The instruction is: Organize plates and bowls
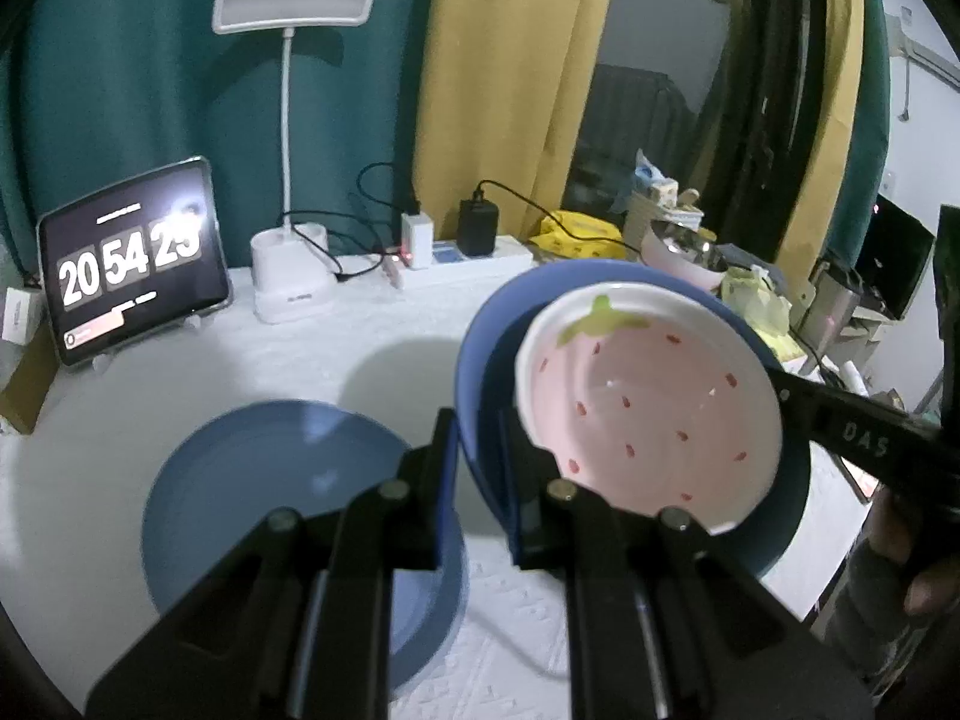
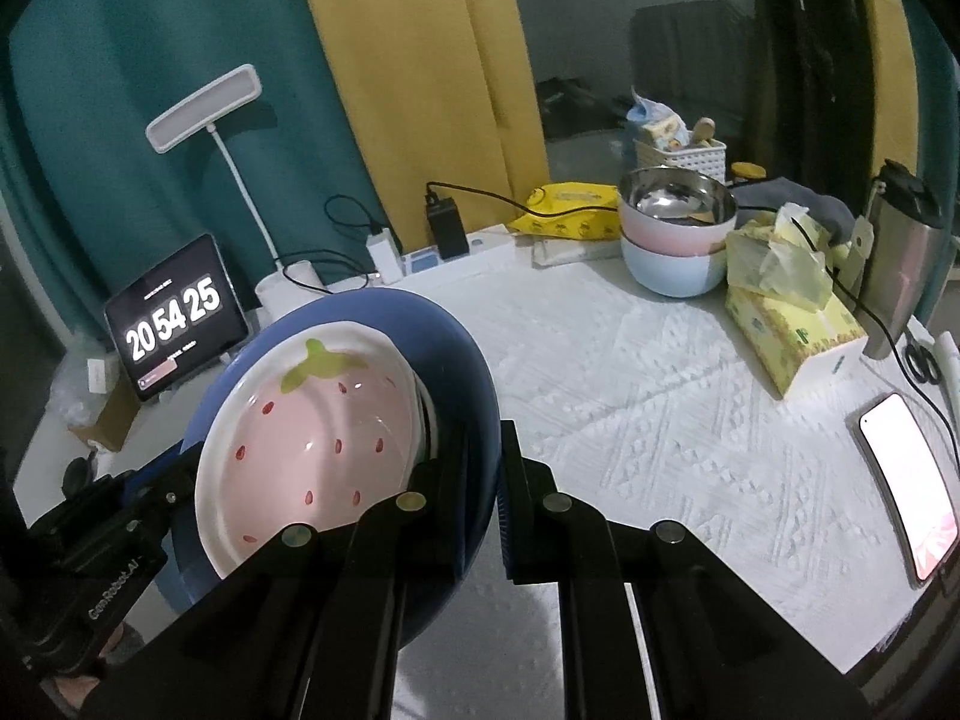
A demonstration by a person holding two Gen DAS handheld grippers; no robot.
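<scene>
Blue plate (image 1: pixel 480 360) carried a strawberry dish (image 1: pixel 648 408), pinched at opposite rims by left gripper (image 1: pixel 480 450) and right gripper (image 2: pixel 483 468). Both grippers' fingers hid the rim contact. Second blue plate (image 1: pixel 258 468) on the worktop (image 1: pixel 360 336) was half covered.

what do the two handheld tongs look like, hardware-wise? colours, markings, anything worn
Both tongs, left and right, are matte black linkage frames with round silver pivot pins and flat, dark blue-edged finger pads. From the left wrist view, the right unit's arm shows pale "DAS" lettering. From the right wrist view, the left unit's body carries white "GenRobot.AI" text. No cables visible on either. A dark sleeve cuff shows at the right hand.
</scene>
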